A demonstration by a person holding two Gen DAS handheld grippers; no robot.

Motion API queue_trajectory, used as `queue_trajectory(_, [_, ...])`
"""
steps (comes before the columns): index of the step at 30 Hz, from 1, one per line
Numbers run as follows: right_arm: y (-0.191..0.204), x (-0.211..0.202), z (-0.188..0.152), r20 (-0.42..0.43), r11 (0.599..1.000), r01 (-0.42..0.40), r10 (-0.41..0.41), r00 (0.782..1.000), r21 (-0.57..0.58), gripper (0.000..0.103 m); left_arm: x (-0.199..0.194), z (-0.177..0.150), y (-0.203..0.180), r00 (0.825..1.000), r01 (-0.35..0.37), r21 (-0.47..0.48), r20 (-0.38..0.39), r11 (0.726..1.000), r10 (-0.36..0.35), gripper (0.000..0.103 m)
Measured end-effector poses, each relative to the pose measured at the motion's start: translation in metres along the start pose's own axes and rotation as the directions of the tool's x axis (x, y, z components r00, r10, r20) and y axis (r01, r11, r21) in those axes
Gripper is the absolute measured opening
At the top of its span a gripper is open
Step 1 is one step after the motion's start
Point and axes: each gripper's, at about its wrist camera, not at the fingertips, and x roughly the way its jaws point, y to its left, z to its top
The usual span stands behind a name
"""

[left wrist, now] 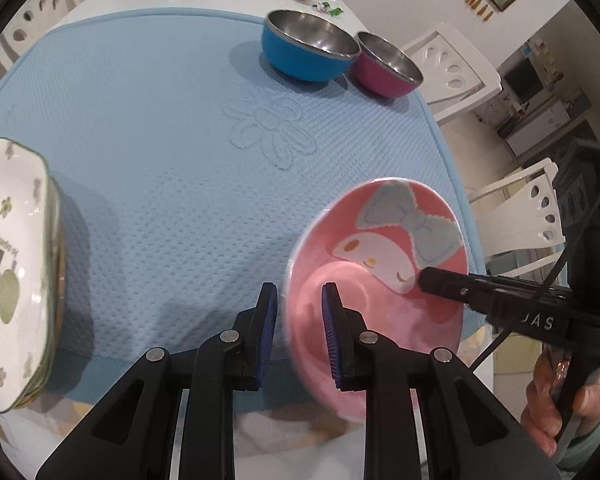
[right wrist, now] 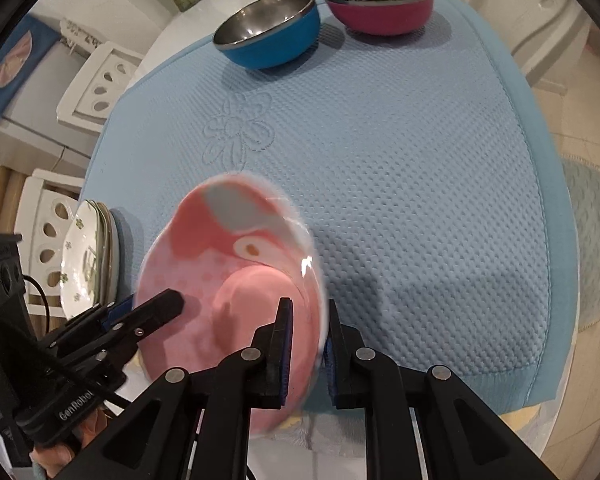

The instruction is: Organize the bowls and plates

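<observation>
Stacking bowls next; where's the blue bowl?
The blue bowl sits at the mat's far edge, just left of the magenta bowl, in both views.
</observation>
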Motion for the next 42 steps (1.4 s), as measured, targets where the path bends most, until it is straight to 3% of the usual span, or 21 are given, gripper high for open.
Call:
queue_trajectory(12, [0.000,-0.019,0.002,0.010,1.000,-0.019,0.020,1.000,-0.016,0.013,-0.019,0.008,-0.002,0.999,0.004,0.004,0.046,1.000,-0.004,0.020])
queue_trajectory(18, [-0.015,-0.024,0.004,-0.010,0.994,-0.108,0.108,0.994,0.032,0.013,-0.035,0.022,-0.009,0.993,0.081,-0.007,0.090,0.997,-0.080,0.020])
queue_trajectory(27, [-0.038,-0.043,0.013,0.050,0.974,-0.194,0.190,0.981,0.117,0.014,-0.046,0.048,-0.023,0.985,0.113,0.002,0.131,0.994,-0.112,0.025])
queue_trajectory(29, [-0.044,-0.049,0.018,0.086,0.968,-0.206,0.195,0.977,0.146,0.016,-0.049,0.057,-0.028,0.982,0.124,0.015,0.143,0.992,-0.125,0.030])
queue_trajectory(31, [-0.048,-0.053,0.024,0.109,0.964,-0.204,0.187,0.976,0.171,0.027,-0.052,0.066,-0.032,0.979,0.113,0.026,0.167,0.993,-0.116,0.033])
queue_trajectory(38, [-0.043,-0.061,0.058,0.162,0.976,-0.170,0.147,0.976,0.135,0.030,-0.047,0.093,-0.032,0.980,0.098,0.021,0.172,0.995,-0.100,0.033])
queue_trajectory(42, [-0.036,-0.064,0.078,0.205,0.979,-0.173,0.148,0.967,0.108,0.050,-0.041,0.110,-0.022,0.980,0.116,-0.012,0.166,0.993,-0.113,0.035])
